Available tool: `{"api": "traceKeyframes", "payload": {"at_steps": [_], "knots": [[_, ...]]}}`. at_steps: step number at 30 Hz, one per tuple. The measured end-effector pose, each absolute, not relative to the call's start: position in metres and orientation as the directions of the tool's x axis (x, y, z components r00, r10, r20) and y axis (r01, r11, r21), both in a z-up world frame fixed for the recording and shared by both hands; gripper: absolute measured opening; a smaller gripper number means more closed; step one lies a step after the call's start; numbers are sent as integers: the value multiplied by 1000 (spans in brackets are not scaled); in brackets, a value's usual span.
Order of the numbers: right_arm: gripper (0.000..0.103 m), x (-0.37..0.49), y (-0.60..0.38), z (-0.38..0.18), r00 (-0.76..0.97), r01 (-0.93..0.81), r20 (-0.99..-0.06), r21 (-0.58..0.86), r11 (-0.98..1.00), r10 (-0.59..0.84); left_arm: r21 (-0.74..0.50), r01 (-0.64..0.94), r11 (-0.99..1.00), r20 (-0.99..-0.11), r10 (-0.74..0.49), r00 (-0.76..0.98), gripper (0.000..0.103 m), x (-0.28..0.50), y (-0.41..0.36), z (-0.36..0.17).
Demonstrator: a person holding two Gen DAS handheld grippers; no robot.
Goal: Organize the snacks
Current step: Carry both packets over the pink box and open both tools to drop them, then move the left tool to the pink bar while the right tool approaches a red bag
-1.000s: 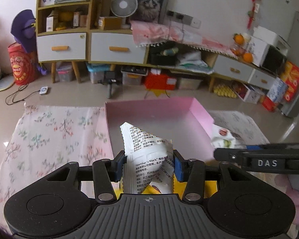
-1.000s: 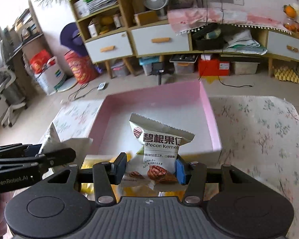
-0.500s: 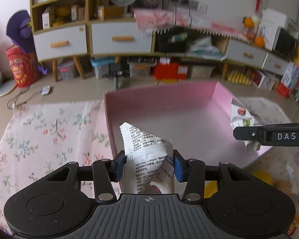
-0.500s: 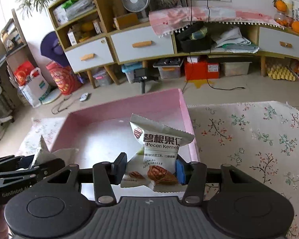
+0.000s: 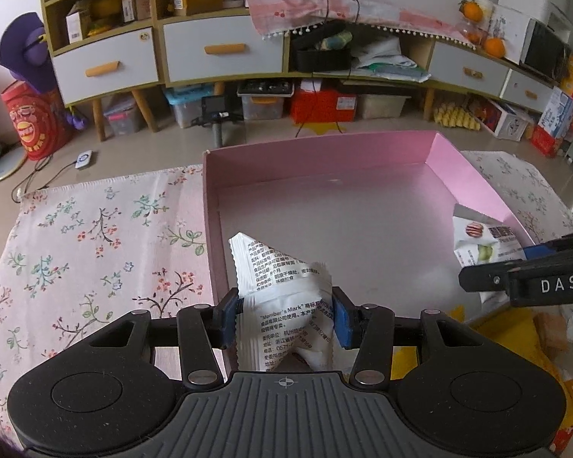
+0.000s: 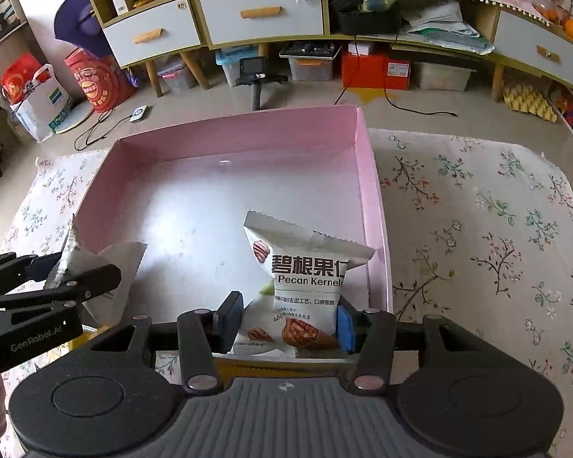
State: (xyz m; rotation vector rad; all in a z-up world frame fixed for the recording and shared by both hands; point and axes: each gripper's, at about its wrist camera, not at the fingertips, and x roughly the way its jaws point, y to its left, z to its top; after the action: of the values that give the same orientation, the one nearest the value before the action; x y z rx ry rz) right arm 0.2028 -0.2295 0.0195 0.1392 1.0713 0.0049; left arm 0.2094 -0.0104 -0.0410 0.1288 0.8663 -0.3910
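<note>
A pink tray [image 5: 462, 175] lies on the floral cloth, its floor bare; it also shows in the right wrist view [image 6: 374, 191]. My left gripper [image 5: 284, 315] is shut on a white snack packet [image 5: 282, 290] with its printed back showing, held over the tray's near left corner. My right gripper [image 6: 288, 324] is shut on a white pecan kernel packet [image 6: 305, 271], held over the tray's near right part. Each gripper shows in the other view: the right one [image 5: 531, 278] with its packet [image 5: 481, 240], the left one [image 6: 46, 286] with its packet [image 6: 107, 267].
The floral cloth [image 5: 88, 236] covers the table on both sides of the tray [image 6: 489, 221]. Yellow snack packets [image 5: 515, 328] lie near the tray's front edge on the right. Cabinets, drawers and boxes stand on the floor beyond the table.
Both grippers have moved forward over the pink tray with their packets and dropped lower toward its floor. Both stay shut.
</note>
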Motion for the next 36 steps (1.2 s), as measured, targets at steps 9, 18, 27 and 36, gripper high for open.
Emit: {"api": "traceKeyframes", "payload": {"at_steps": [9, 18, 27, 36], "knots": [[63, 187, -228, 52, 553, 43, -825, 164, 986, 113, -74, 424, 903, -747, -332, 576, 79, 195, -8, -25], [77, 153, -219, 79, 587, -2, -805, 102, 995, 84, -18, 467, 884, -739, -326, 589, 94, 154, -4, 1], [83, 108, -219, 91, 612, -35, -783, 115, 993, 113, -3, 463, 886, -733, -317, 601, 99, 107, 21, 13], [84, 63, -221, 75, 679, -121, -713, 126, 985, 175, 44, 521, 852, -723, -333, 606, 99, 64, 28, -7]]}}
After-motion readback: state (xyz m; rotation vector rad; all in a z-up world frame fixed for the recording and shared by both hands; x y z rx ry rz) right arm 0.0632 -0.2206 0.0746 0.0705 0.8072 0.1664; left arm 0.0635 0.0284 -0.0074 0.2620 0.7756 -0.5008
